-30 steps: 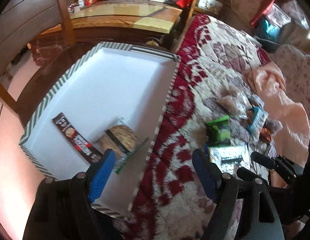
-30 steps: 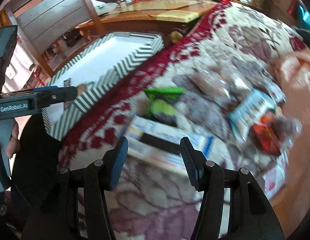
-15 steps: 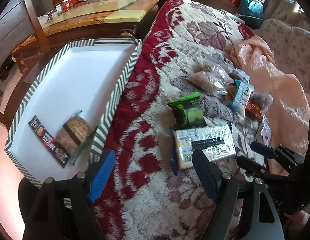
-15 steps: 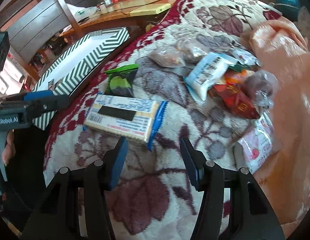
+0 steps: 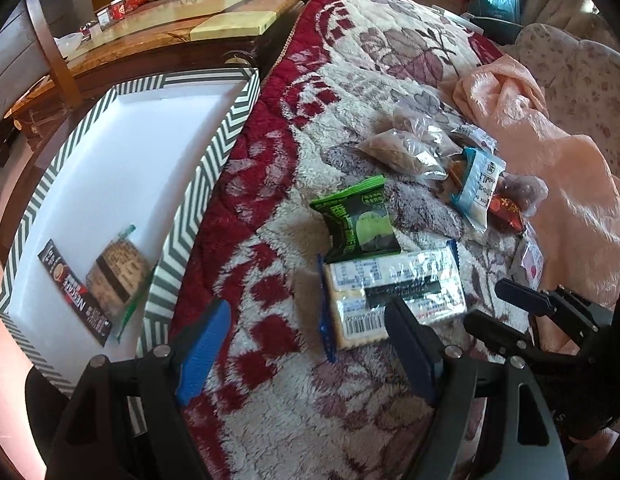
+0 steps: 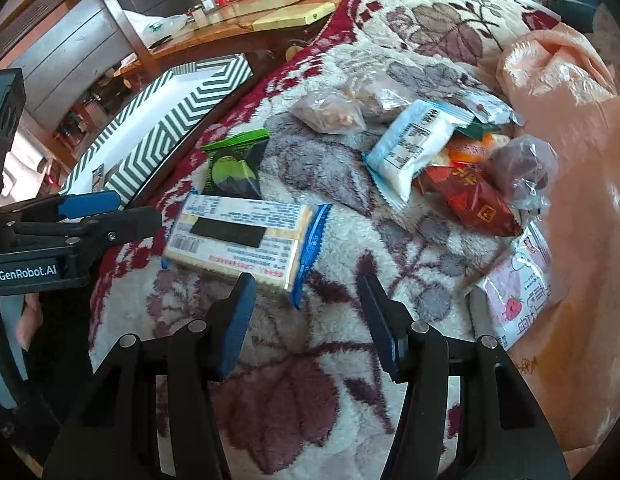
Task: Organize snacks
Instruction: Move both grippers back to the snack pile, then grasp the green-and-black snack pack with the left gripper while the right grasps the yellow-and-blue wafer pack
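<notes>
From the left wrist view, one striped box (image 5: 214,148) with a white floor stands beside the bed, against the edge of the flowered blanket (image 5: 350,80). Two things lie in the box near its close corner: a dark coffee stick (image 5: 76,294) and a brown packet (image 5: 116,274), touching each other. On the blanket lie the loose snacks: one cracker pack (image 5: 390,294), one green packet (image 5: 358,220) touching its far edge, two clear bags (image 5: 410,148) further off, one pale blue packet (image 5: 478,184) and one red packet (image 5: 508,212) at the far right. The left gripper (image 5: 310,350) stands wide with nothing between its fingers; the cracker pack lies just ahead, its near edge partly behind the right-hand finger (image 5: 410,348). A peach cloth (image 5: 550,160) is bunched beyond the snacks.

From the right wrist view, the same single cracker pack (image 6: 242,236) lies just ahead and to the left of the right gripper (image 6: 306,320), whose fingers stand partly apart, empty, over bare blanket (image 6: 390,52). The green packet (image 6: 234,168) lies beyond it, the two clear bags (image 6: 342,108) further back, the pale blue packet (image 6: 414,144) and red packet (image 6: 470,196) to the right, overlapping. One pink-and-white packet (image 6: 518,280) lies at the right edge. The striped box (image 6: 162,128) is at far left; its contents hardly show.
</notes>
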`<state>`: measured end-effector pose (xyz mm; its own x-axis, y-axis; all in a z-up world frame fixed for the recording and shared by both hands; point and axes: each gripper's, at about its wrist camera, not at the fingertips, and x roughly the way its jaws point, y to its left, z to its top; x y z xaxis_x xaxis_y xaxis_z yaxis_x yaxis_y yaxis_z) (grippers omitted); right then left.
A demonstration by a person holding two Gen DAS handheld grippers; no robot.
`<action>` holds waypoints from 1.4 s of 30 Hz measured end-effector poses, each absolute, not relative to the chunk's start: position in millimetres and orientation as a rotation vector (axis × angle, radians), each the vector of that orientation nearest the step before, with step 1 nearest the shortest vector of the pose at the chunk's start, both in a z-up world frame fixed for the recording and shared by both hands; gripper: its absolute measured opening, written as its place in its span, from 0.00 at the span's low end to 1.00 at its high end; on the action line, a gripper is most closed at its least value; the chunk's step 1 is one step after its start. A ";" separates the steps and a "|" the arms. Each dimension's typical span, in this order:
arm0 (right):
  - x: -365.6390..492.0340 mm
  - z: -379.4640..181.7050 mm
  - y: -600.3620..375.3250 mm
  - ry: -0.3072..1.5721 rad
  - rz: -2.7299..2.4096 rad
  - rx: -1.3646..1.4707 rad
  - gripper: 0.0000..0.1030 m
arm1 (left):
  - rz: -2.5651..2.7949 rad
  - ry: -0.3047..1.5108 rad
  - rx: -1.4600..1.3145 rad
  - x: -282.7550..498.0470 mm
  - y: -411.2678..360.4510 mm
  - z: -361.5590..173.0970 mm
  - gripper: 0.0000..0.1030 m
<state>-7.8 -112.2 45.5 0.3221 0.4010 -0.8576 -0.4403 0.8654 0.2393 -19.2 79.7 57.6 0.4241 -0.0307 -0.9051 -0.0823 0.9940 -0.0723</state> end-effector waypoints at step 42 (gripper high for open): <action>-17.8 40.2 -156.1 1.206 0.458 0.036 0.53 | -0.111 1.245 -0.076 -22.2 39.2 42.8 0.79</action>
